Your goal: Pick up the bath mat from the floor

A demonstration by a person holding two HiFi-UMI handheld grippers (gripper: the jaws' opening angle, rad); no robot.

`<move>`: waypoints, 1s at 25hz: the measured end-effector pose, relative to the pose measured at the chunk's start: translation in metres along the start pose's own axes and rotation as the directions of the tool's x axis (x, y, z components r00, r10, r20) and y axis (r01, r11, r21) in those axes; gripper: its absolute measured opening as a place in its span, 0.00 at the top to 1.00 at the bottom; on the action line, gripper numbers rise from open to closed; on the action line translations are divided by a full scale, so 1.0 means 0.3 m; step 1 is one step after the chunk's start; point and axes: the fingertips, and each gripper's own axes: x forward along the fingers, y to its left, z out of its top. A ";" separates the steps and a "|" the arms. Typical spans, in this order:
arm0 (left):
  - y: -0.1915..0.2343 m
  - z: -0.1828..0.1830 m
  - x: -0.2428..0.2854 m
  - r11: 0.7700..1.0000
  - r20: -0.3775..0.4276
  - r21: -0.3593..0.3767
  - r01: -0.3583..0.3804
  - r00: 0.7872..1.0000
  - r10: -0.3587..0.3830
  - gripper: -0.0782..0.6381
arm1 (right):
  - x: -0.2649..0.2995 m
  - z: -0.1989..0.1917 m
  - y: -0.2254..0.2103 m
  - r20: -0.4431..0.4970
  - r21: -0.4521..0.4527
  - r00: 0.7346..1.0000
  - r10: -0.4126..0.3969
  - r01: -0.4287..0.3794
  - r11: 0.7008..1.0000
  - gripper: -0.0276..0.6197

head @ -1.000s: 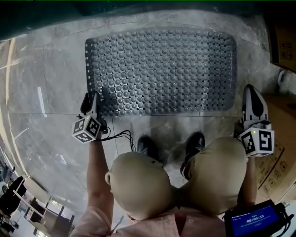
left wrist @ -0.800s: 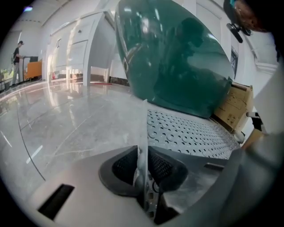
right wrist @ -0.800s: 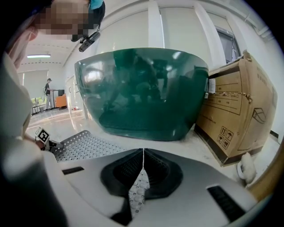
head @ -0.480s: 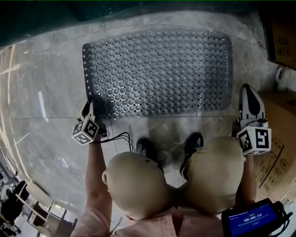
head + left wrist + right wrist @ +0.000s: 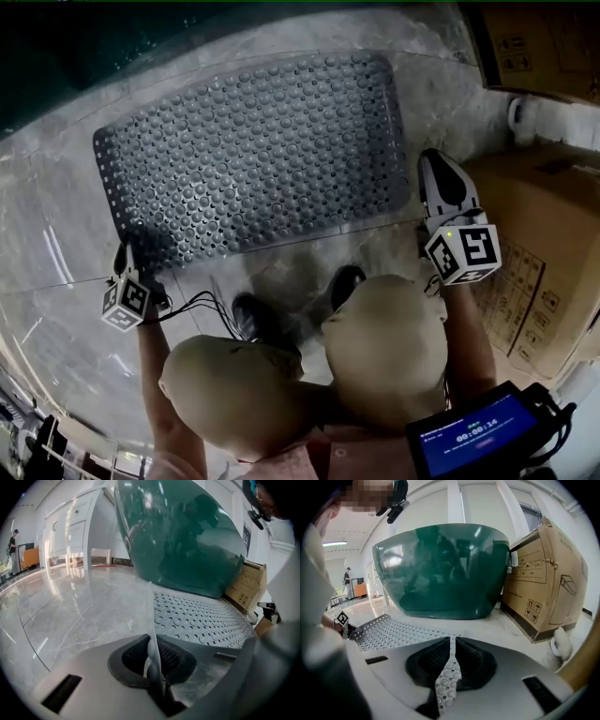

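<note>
The grey bath mat (image 5: 253, 150), covered in round studs and holes, lies flat on the marble floor in front of the green tub. My left gripper (image 5: 122, 251) is at the mat's near left corner. Its jaws have just been closing, and in the left gripper view the mat's thin edge (image 5: 151, 620) stands pinched between them (image 5: 153, 667). My right gripper (image 5: 429, 161) is on the mat's right edge near the front corner. It is shut on a strip of the mat (image 5: 448, 679) whose suction cups show between the pads.
A dark green bathtub (image 5: 440, 569) stands just behind the mat. Cardboard boxes (image 5: 539, 234) sit close on the right, with a small white object (image 5: 520, 117) on the floor beside them. The person's knees and shoes (image 5: 253, 319) are right in front of the mat.
The left gripper's jaws, open a second ago over the mat's near left corner, have closed on it. The right gripper has stayed on the mat's right edge. The head view has swung.
</note>
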 end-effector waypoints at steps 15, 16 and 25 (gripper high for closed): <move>-0.012 -0.011 0.002 0.999 -0.018 0.017 -0.028 0.999 0.029 0.84 | 0.111 -0.325 -0.079 -0.132 0.126 0.991 0.038 -0.022 0.992 0.73; -0.011 -0.013 0.002 0.999 -0.020 0.018 -0.029 0.999 0.029 0.84 | 0.116 -0.339 -0.080 -0.140 0.131 0.989 0.040 -0.022 0.991 0.73; -0.007 -0.009 0.011 0.999 -0.016 0.006 -0.044 0.999 0.044 0.84 | 0.170 -0.484 -0.095 -0.231 0.180 0.971 0.060 -0.018 0.983 0.73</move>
